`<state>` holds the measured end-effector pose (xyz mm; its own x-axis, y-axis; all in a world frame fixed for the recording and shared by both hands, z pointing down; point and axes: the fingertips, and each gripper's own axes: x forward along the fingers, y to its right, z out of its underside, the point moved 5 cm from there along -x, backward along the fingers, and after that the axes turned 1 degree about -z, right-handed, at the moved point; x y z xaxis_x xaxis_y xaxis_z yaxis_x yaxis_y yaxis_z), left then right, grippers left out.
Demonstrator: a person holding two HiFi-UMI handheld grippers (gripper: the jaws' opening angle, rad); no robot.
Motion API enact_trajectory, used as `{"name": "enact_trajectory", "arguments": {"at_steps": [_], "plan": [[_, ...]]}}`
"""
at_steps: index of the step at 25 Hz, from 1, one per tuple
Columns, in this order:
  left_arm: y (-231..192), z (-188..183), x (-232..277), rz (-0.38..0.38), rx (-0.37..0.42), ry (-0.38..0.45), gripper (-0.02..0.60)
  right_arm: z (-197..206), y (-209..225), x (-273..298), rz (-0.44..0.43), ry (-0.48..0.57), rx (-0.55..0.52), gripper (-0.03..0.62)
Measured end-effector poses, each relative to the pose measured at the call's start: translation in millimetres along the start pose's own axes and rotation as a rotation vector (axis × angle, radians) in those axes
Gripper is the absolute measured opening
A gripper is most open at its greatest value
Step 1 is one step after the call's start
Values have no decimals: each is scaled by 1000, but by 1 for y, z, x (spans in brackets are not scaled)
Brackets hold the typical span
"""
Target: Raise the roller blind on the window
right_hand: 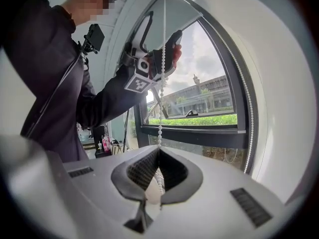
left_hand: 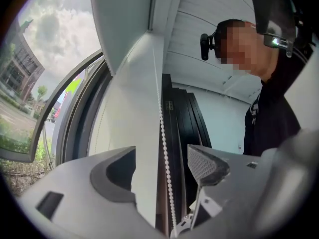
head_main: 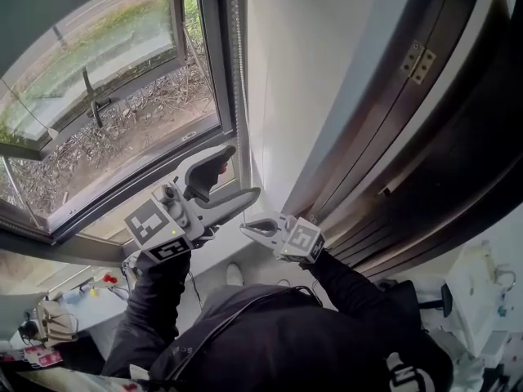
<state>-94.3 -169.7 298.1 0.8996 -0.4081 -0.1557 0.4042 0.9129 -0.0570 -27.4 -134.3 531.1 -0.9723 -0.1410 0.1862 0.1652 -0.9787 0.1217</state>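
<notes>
Your right claw (right_hand: pixel 158 151) is clenched on the bead chain (right_hand: pixel 160 131), which hangs just beside the window frame (head_main: pixel 225 72). Your left claw (left_hand: pixel 162 161), higher along that frame, is released, with its jaws apart around the chain.

Tight corner: the bead chain (head_main: pixel 238 55) hangs between the dark window frame (head_main: pixel 214 72) and the white wall (head_main: pixel 310 80), with dark wood panels (head_main: pixel 458 121) closing off the right side. The left hand-held gripper (left_hand: pixel 162 163) has clear space around the chain between its parted jaws. The right hand-held gripper (right_hand: pixel 158 156), clamped on the chain, occupies the stretch below.
</notes>
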Motion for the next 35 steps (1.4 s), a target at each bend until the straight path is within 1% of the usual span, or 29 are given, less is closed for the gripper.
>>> {"name": "enact_trajectory", "arguments": {"at_steps": [2,3,5,6,9,11,12,13,17,19,22,24,25,27,28,29,32,35], "plan": [[0,-11,4,13,12,-11,330,1,0,-1,2,0,3,8],[0,-15,5,14,19,-18,308,2,1,-1,4,-2,5,8],[0,-21,4,15,24,-24,218,5,1,-3,6,-8,8,8],[-1,-23,4,19,22,-25,199,6,2,-4,7,-10,9,8],[-2,-24,6,21,15,-44,186,6,2,-5,10,-15,9,8],[-3,-23,5,12,12,-49,129,7,0,-5,9,-15,15,8],[-3,-23,5,12,10,-49,81,7,-1,-5,8,-16,16,8],[-2,-23,5,15,7,-50,55,7,-1,-5,7,-17,15,8],[0,-22,7,48,-18,-62,12,9,-3,-2,2,-33,12,8],[1,-22,6,59,-34,-66,9,10,-3,-3,0,-36,25,8],[1,-23,2,53,-25,-68,8,9,-2,-6,-7,-53,13,8],[-2,-23,-2,40,-17,-50,8,8,0,-9,-20,-65,4,9],[-3,-22,-5,30,-8,-36,8,7,1,-11,-31,-64,17,26],[-7,-21,-11,9,15,-4,8,0,5,-16,-54,-37,69,125],[-8,-20,-14,3,20,9,8,-8,8,-19,-60,-14,88,156],[-8,-18,-16,-1,21,16,8,-18,10,-24,-63,14,97,175],[-9,-8,-17,-13,32,-7,8,-56,17,-39,-71,114,95,231],[-11,19,-18,-20,1,-54,8,-94,19,-53,-69,178,53,279]]}}
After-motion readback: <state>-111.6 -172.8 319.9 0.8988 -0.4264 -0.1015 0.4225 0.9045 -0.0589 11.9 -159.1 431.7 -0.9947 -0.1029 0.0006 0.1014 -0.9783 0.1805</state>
